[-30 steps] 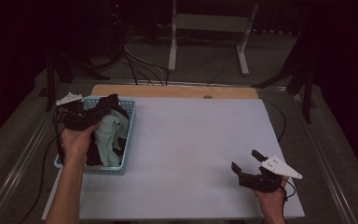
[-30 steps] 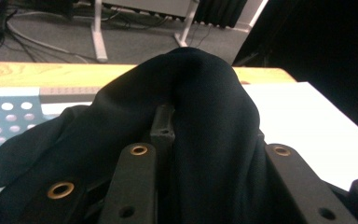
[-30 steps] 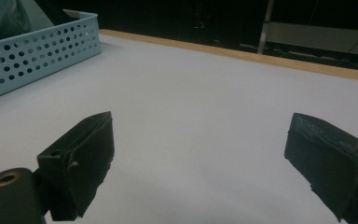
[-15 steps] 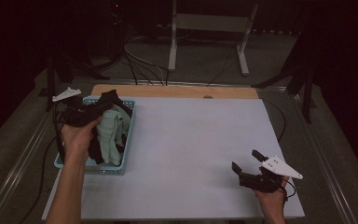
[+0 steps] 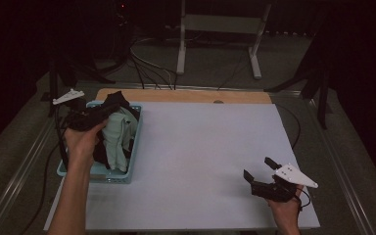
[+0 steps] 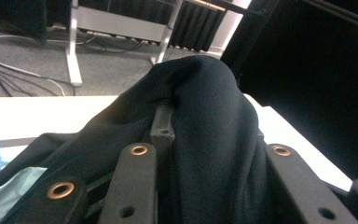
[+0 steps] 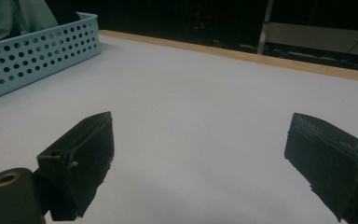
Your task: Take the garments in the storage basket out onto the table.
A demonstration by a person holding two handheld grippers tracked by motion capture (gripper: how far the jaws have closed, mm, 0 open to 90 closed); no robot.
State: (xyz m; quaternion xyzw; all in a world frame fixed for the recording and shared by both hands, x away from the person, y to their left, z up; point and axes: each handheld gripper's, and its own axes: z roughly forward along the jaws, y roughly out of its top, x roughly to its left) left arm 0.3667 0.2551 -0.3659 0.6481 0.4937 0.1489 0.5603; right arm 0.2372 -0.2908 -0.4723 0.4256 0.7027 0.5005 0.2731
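Left gripper [image 5: 108, 110] lifts a dark garment [image 6: 205, 140] clear of the blue basket [image 5: 133, 147], fingers clenched on it; right gripper [image 7: 205, 158] waits, fingers spread, over bare surface [image 5: 200, 147].

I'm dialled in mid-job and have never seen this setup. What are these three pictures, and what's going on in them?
No robot here: a person holds a two-fingered gripper in each hand. The high view looks down on the white table. The other two pictures come from cameras riding on the grippers. The left gripper is over the blue basket of clothes, shut on a dark cloth draped over its fingers. A pale green garment lies in the basket. The right gripper hovers open near the table's near right corner, holding nothing.
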